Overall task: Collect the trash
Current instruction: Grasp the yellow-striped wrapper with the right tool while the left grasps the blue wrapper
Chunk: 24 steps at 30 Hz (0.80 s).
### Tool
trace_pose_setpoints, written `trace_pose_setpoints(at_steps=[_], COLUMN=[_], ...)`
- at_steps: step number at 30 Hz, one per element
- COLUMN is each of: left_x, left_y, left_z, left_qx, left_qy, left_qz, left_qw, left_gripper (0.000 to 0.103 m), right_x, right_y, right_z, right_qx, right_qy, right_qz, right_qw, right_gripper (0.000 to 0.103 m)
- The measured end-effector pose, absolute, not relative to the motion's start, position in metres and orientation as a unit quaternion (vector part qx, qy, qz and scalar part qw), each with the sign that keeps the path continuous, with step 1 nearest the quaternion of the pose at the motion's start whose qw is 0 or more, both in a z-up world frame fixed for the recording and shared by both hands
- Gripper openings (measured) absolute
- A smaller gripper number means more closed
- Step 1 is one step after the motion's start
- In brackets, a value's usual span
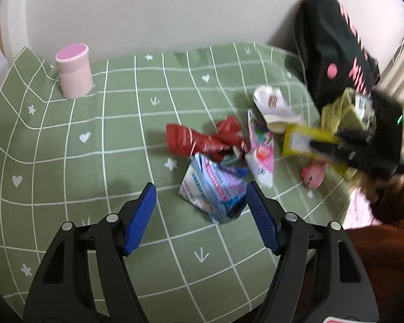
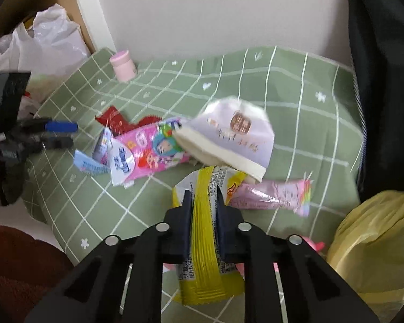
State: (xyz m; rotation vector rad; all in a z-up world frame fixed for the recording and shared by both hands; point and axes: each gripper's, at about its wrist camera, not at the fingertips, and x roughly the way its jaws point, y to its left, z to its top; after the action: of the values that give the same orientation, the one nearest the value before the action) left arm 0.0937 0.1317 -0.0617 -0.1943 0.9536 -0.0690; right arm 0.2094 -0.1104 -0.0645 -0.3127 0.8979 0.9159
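Note:
My right gripper (image 2: 204, 196) is shut on a yellow snack wrapper (image 2: 203, 242) and holds it above the green checked cloth (image 2: 296, 107); it also shows in the left wrist view (image 1: 320, 145) with the wrapper (image 1: 299, 141). My left gripper (image 1: 200, 196) is open and empty, just short of a blue-and-white wrapper (image 1: 212, 191). Beyond lie a red wrapper (image 1: 199, 140), a pink tissue pack (image 1: 261, 150) and a white packet (image 1: 273, 102). In the right wrist view I see the pink pack (image 2: 150, 153), the white packet (image 2: 231, 140) and a pale pink wrapper (image 2: 272, 193).
A pink cup (image 1: 74, 71) stands at the cloth's far left. A black bag with pink marks (image 1: 334, 51) leans on the wall at the right. A white plastic bag (image 2: 40, 43) sits left of the table, a yellow bag (image 2: 374, 245) at the right. A small pink toy (image 1: 313, 175) lies near the edge.

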Motion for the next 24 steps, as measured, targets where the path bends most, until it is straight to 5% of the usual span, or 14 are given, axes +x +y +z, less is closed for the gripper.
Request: trace_pose_setpoints(at_steps=[11, 15, 18, 24], left_x=[0.123, 0.135, 0.141, 0.14], left_y=[0.12, 0.115, 0.112, 0.127], left_z=[-0.08, -0.085, -0.086, -0.066], left_qx=[-0.108, -0.114, -0.115, -0.112], left_qy=[0.481, 0.486, 0.485, 0.454], left_qz=[-0.028, -0.024, -0.02, 0.012], left_qw=[0.869, 0.866, 0.867, 0.884], left_gripper=[0.063, 0.04, 0.012, 0.001], right_x=[0.213, 0.219, 0.222, 0.227], right_y=[-0.118, -0.124, -0.127, -0.134], right_z=[-0.03, -0.025, -0.019, 0.004], right_qx=[-0.129, -0.115, -0.102, -0.089], right_qy=[0.375, 0.372, 0.366, 0.337], right_qz=[0.418, 0.409, 0.404, 0.396], right_qw=[0.817, 0.825, 0.832, 0.849], right_gripper=[0.014, 0.014, 0.014, 0.014])
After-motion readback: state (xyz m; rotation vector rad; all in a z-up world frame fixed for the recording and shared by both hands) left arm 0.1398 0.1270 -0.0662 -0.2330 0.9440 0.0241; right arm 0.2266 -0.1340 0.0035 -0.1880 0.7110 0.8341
